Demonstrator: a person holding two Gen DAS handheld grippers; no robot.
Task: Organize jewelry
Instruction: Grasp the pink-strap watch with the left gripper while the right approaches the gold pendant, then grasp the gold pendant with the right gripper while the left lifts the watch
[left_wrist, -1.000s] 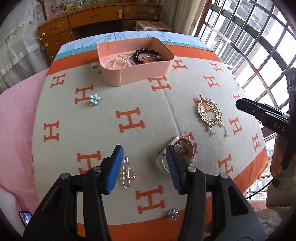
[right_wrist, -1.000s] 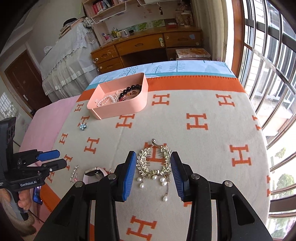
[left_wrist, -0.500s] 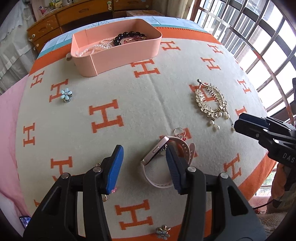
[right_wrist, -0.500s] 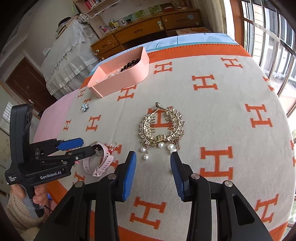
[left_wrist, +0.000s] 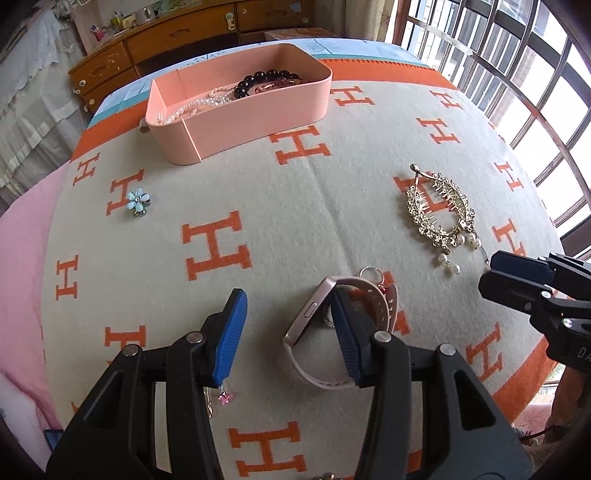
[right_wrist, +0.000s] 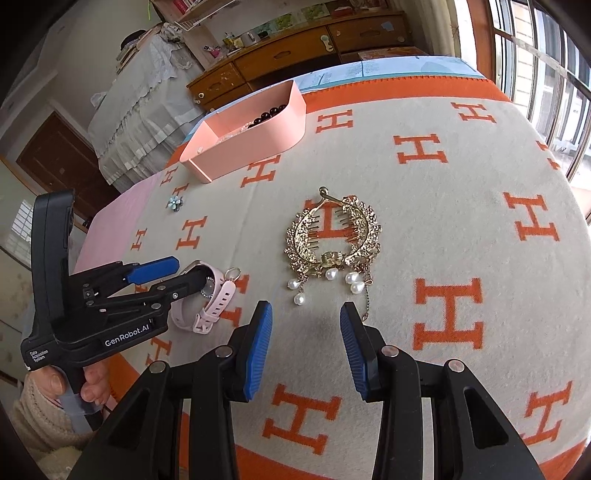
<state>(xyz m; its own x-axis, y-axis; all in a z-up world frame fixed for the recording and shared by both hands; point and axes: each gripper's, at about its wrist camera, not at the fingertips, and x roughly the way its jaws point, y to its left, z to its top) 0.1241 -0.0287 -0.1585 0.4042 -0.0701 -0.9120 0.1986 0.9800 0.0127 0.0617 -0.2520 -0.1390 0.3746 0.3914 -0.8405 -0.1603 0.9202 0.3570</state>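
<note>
Left tool (left_wrist: 286, 332) advanced over pink watch (left_wrist: 314, 325), spread; right tool (right_wrist: 306, 350) spread; H-patterned blanket (left_wrist: 295, 206); wooden dresser (left_wrist: 192, 33) behind

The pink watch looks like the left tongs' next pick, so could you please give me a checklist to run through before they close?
1. Left tongs open: ok, both blue pads stand apart.
2. Pink watch between the pads: not ok; its case sits against the right pad, the strap trails outside it, and the left pad is well clear.
3. Ring clear of the grasp: cannot tell, it lies against the strap.
4. Pearl pin clear: cannot tell, mostly hidden under the left finger.
5. Pink tray has room: ok, bare floor shows.
6. Right tongs out of the way: ok, open near the gold hair comb.
</note>
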